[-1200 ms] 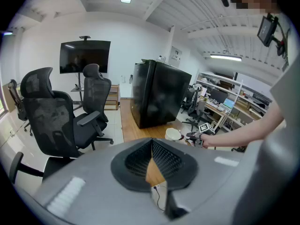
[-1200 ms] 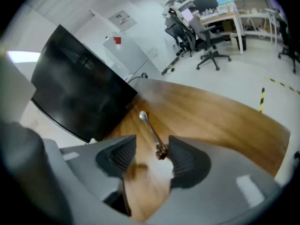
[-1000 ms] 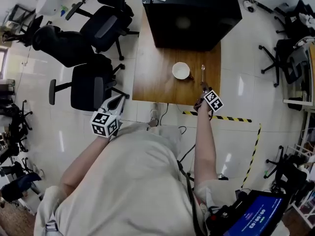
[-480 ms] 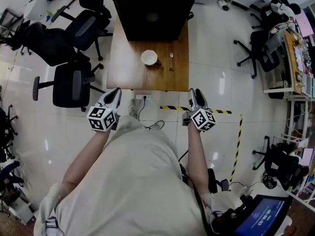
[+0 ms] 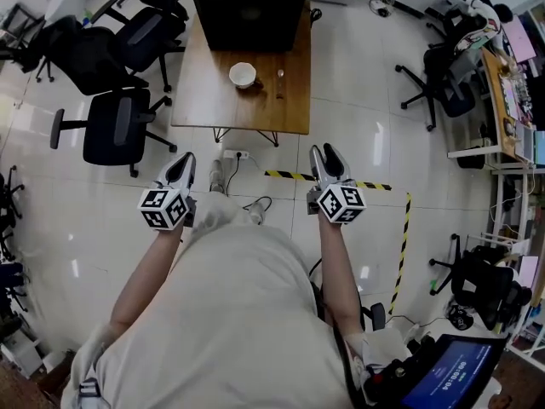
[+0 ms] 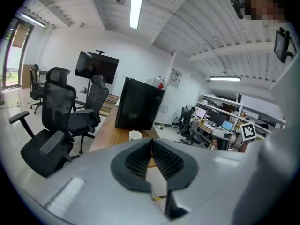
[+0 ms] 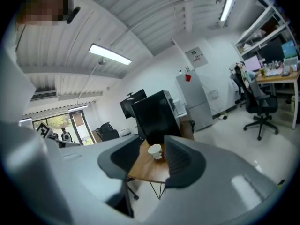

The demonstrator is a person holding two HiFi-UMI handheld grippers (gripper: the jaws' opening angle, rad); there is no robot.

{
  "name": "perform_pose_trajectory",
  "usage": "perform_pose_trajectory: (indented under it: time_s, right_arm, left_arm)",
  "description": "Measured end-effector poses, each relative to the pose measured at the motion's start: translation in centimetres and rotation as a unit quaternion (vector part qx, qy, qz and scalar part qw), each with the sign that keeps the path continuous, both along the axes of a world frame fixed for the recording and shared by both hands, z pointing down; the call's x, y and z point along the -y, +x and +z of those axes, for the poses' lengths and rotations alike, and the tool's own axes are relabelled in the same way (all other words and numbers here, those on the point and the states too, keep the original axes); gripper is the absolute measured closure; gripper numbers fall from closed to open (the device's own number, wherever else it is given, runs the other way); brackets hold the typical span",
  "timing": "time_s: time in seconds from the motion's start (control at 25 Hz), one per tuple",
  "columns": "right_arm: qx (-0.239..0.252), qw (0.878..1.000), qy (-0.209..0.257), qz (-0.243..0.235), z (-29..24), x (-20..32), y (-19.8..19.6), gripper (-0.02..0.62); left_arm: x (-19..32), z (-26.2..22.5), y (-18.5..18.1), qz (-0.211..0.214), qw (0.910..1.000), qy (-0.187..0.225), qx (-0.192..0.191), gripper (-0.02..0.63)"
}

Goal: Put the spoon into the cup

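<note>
A white cup [image 5: 243, 75] stands on the wooden table [image 5: 213, 105], far ahead of me. The metal spoon [image 5: 279, 82] lies flat on the table just to the cup's right. Both grippers hang over the floor, well short of the table. My left gripper [image 5: 183, 162] has its ribbed pads pressed together with nothing between them [image 6: 151, 142]. The jaws of my right gripper [image 5: 325, 154] stand apart and are closing on nothing. Through their gap [image 7: 153, 139] I see the distant cup [image 7: 155, 151]. In the left gripper view the cup [image 6: 135, 135] shows small above the jaws.
A big black box [image 5: 247, 7] fills the table's far half. Black office chairs [image 5: 115, 130] stand left of the table. Yellow-and-black tape [image 5: 375, 186] runs across the white floor near my right gripper, and a power strip [image 5: 234, 154] lies under the table's near edge.
The person has stepped back from the table. The right gripper, which was at the near edge by the spoon, now hangs over the floor. The left gripper shifted a little. Cup and spoon stayed put.
</note>
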State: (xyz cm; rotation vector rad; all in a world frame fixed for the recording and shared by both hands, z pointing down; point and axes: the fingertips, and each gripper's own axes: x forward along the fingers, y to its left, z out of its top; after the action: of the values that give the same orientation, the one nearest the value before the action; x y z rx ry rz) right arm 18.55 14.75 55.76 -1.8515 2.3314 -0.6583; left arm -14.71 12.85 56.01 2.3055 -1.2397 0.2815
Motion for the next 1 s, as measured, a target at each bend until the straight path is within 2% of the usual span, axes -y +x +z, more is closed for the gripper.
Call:
perform_pose_trajectory:
  time_s: [0.2, 0.44, 0.68, 1.0]
  right_arm:
    - [-0.006, 1.0, -0.027, -0.015, 2.1, 0.5, -1.3, 0.436]
    - [-0.047, 0.996, -0.064, -0.031, 5.9, 6.3, -2.5, 0.436]
    - [-0.071, 0.993, -0.095, -0.023, 8.1, 11.6, -3.2, 0.436]
    - [-0.099, 0.979, -0.179, 0.006, 14.5, 16.3, -4.1, 0.436]
  left_arm:
    - [-2.4, 0.1, -1.3, -0.02, 0.9997, -0.005, 0.01, 0.627]
    - [-0.8, -0.5, -2.6, -0.032, 0.9992, -0.002, 0.024, 0.627]
    - [3.9, -1.1, -4.3, -0.025, 0.9992, -0.001, 0.031, 0.627]
    - [12.0, -0.4, -6.5, 0.015, 0.9996, -0.007, 0.024, 0.627]
